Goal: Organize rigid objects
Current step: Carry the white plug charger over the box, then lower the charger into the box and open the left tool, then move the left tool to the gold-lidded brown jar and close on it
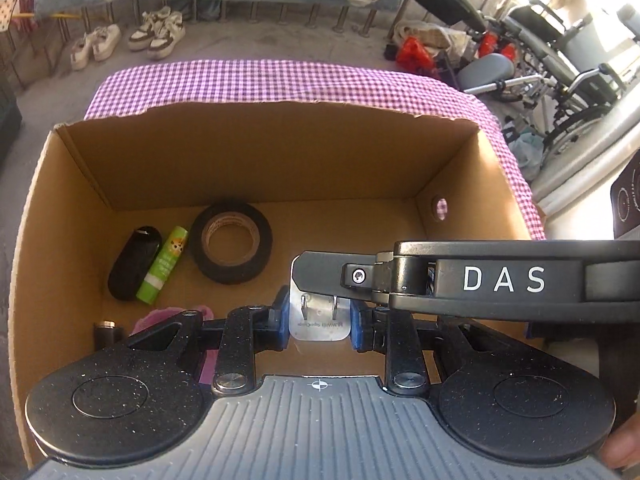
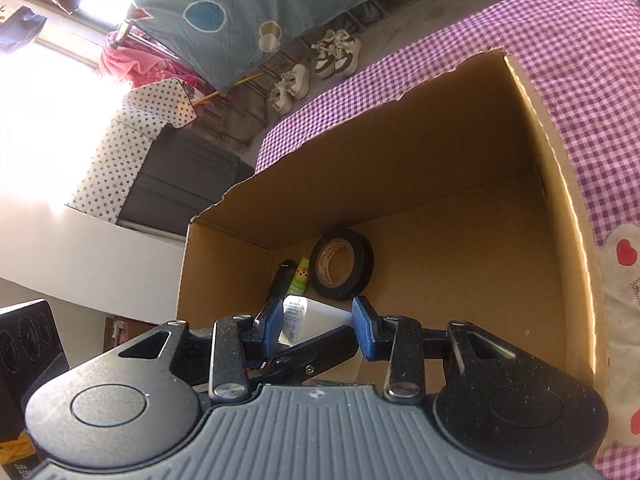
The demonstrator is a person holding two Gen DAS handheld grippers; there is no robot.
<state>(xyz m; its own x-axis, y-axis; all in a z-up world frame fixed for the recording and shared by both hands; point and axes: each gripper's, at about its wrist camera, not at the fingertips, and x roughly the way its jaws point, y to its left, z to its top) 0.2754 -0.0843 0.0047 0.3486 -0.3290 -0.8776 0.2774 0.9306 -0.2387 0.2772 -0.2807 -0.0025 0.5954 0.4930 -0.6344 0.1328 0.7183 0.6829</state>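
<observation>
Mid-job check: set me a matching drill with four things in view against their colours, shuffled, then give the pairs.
Things:
1. tape roll
2. small tube
3. charger in the left claw
4. tablecloth

Colours:
a. purple check
b. white
c. black
d. green

Pairs: 1-c, 2-d, 3-b, 4-a

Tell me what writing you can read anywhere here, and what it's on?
"DAS": white letters on the right gripper body.
"HUAWEI", upside down: white charger in the left gripper.
Tape roll core print: too small.
Green tube label: too blurred.
</observation>
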